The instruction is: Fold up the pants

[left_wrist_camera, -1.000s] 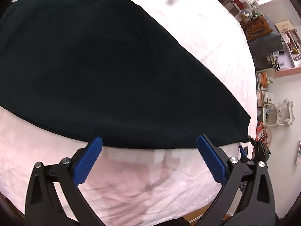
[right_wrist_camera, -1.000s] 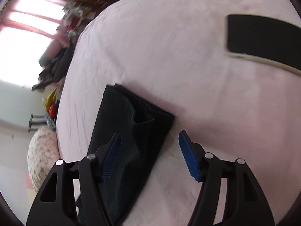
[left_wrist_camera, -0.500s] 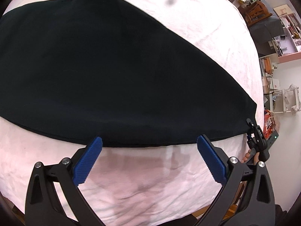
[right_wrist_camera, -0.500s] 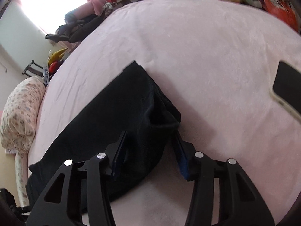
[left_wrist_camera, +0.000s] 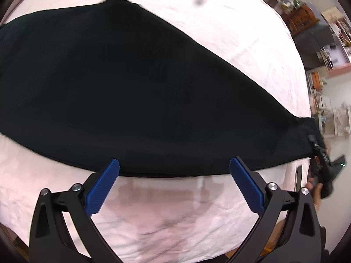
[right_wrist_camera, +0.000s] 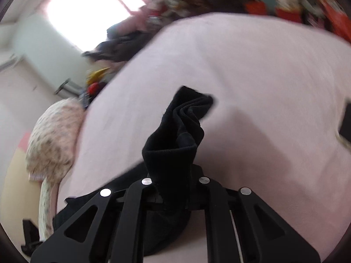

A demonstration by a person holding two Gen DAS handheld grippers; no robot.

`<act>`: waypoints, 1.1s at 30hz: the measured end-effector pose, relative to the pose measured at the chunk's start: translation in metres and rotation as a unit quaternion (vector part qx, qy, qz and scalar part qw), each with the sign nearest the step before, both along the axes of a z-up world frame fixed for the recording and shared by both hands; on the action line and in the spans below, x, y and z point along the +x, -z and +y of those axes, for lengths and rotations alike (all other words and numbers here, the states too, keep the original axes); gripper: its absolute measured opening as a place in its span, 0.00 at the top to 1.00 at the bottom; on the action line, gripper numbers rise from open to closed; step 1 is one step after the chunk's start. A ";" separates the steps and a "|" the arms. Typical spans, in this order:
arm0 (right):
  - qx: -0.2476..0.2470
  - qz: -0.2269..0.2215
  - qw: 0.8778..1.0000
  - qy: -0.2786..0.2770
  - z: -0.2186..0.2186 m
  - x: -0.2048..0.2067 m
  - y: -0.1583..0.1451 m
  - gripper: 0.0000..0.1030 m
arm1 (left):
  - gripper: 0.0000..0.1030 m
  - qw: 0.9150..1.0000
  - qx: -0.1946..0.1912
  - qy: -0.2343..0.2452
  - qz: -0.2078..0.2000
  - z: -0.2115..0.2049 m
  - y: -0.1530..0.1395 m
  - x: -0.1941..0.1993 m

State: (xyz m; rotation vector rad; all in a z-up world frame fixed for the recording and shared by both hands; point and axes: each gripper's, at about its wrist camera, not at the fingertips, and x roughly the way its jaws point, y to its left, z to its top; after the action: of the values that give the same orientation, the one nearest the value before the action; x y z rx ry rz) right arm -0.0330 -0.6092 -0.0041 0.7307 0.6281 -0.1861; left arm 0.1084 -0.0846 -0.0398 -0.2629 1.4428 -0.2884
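Observation:
Black pants (left_wrist_camera: pixel 136 92) lie flat across a pink bed sheet (left_wrist_camera: pixel 230 32). My left gripper (left_wrist_camera: pixel 174 171) is open with blue pads, hovering at the near edge of the pants, empty. My right gripper (right_wrist_camera: pixel 173 175) is shut on the end of the pants (right_wrist_camera: pixel 182 127) and holds it raised above the sheet; the bunched cloth sticks up past the fingers. The right gripper also shows at the right edge of the left wrist view (left_wrist_camera: pixel 322 160), at the pants' right end.
A floral pillow (right_wrist_camera: pixel 54 140) lies at the left edge of the bed. A dark flat object with a pale rim (right_wrist_camera: pixel 346 125) lies on the sheet at right. Cluttered shelves and furniture (left_wrist_camera: pixel 318 28) stand beyond the bed.
My right gripper closed on the end of the pants and lifted it off the sheet. The left gripper stayed open near the pants' near edge.

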 end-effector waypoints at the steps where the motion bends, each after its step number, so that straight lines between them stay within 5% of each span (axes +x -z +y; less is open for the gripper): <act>1: -0.013 -0.009 1.000 -0.023 0.016 0.009 -0.013 0.90 | 0.02 1.000 0.002 -0.008 0.000 0.009 0.000 -0.001; 7: -0.069 -0.043 0.974 -0.211 0.176 0.082 -0.067 0.90 | 0.02 0.998 0.025 -0.060 0.009 0.077 -0.009 -0.011; 13: -0.117 0.038 0.931 -0.343 0.344 0.131 -0.018 0.90 | 0.02 0.992 0.041 -0.123 0.003 0.155 -0.024 -0.037; 15: -0.128 0.056 0.927 -0.349 0.374 0.135 -0.005 0.90 | 0.02 0.989 0.045 -0.138 0.006 0.181 -0.024 -0.043; 21: -0.106 0.056 0.949 -0.292 0.403 0.154 -0.006 0.90 | 0.02 0.984 0.042 -0.173 0.006 0.238 -0.022 -0.059; 28: -0.146 0.067 0.924 -0.348 0.460 0.156 0.003 0.90 | 0.02 0.981 0.031 -0.190 0.013 0.275 -0.010 -0.049; 33: -0.153 0.074 0.919 -0.355 0.487 0.164 0.007 0.90 | 0.02 0.981 0.027 -0.190 0.013 0.284 -0.006 -0.037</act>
State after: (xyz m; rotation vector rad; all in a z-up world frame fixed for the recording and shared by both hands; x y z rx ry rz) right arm 0.1306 -0.1218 -0.0113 0.1545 0.9466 0.3319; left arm 0.0713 0.1991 -0.0341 -0.4903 1.3916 0.0650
